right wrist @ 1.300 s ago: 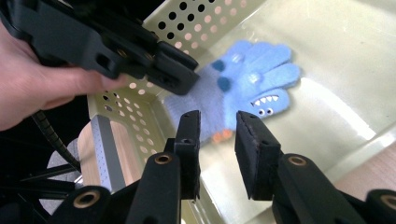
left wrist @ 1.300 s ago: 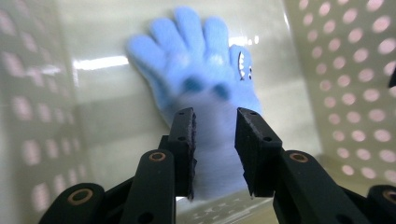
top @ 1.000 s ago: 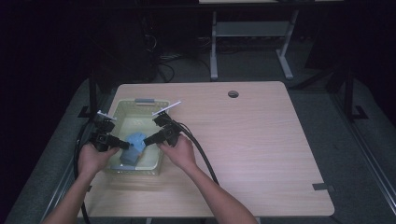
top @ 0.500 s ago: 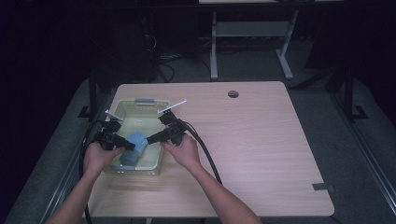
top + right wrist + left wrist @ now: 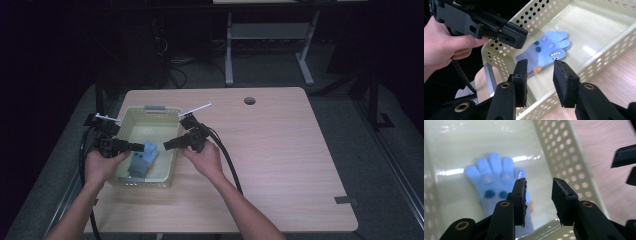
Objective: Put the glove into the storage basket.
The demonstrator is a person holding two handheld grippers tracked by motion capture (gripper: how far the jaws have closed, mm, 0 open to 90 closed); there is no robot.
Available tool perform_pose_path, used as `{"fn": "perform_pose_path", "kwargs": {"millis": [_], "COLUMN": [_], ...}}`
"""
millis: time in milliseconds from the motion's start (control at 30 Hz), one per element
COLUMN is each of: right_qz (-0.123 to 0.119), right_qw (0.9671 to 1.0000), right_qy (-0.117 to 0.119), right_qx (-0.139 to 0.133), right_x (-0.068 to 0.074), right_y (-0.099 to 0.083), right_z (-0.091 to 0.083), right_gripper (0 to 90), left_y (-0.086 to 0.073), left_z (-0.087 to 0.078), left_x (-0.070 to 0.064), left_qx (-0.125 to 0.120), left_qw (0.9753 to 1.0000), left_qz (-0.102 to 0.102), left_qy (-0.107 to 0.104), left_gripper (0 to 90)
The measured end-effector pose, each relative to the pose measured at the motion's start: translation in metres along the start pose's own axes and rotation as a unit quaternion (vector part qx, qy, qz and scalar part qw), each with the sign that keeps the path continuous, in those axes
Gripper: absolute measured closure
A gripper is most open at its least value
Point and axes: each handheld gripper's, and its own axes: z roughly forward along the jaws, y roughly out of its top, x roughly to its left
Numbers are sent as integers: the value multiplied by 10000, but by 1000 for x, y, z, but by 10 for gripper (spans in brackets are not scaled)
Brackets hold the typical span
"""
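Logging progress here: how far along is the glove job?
Done: the blue glove lies flat in the perforated basket. In hand: nothing; left hand-held gripper and right hand-held gripper hover open above it. Left: whichever step follows, a grasp if it comes out.

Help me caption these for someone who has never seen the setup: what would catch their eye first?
The bright blue glove with its cartoon face, lying flat on the floor of the pale perforated basket at the table's left side. Next, the two black tools poised over it: the left tool and the right tool, both with jaws open, neither touching the glove.
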Motion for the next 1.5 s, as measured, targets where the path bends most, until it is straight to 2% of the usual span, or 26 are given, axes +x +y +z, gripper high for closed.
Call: {"fn": "perform_pose_path", "kwargs": {"millis": [100,200,367,867,1500], "right_qz": [36,72,79,196,286], "right_qw": [10000,10000,9999,9995,9990], "right_qy": [1,-12,-24,-23,-7], "right_qx": [-21,-62,-152,-246,-346], "right_x": [-2,-5,-11,-21,-38], "right_y": [0,-1,-4,-12,-25], "right_z": [-6,-11,-22,-46,-74], "right_gripper": [617,602,572,517,471], "left_y": [1,2,5,8,13], "left_z": [-1,1,3,8,25], "left_x": [-4,-9,-16,-28,-50], "left_qx": [-93,-126,-242,-410,-370], "left_qw": [9998,9996,9980,9960,9946], "left_qz": [-15,35,-81,-82,31], "left_qy": [-187,-262,-578,-795,-973], "left_gripper": [614,602,583,570,536]}}
